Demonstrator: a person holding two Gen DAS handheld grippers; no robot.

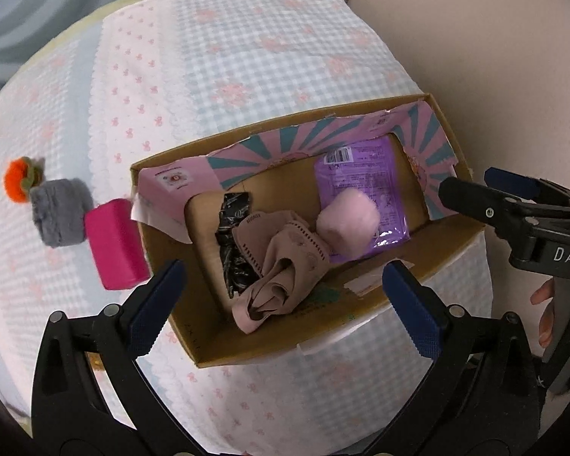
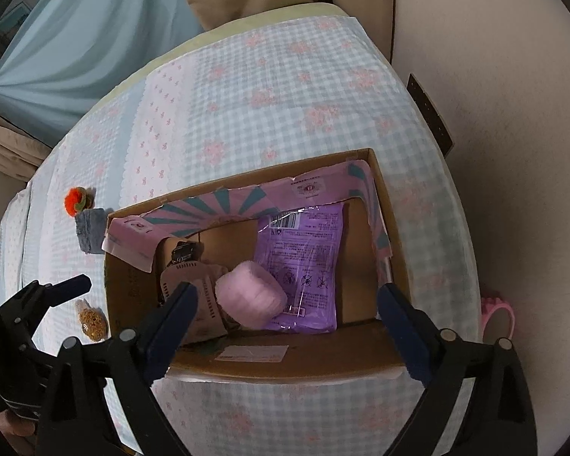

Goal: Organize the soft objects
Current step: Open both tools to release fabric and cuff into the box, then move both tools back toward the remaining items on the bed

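Three soft items remain outside the box (image 1: 361, 277): magenta block (image 1: 114, 243), grey plush (image 1: 59, 212), orange pompom (image 1: 15, 184). Both grippers' fingers wide open, empty; left gripper (image 1: 285, 292) should take block squarely, gently.

Bed and room around the work

A checked quilt (image 2: 285, 87) is covering the bed, a blue curtain (image 2: 83, 53) is hanging behind it, a beige wall (image 2: 494, 76) is running alongside, and something pink (image 2: 497, 313) is lying beside the bed.
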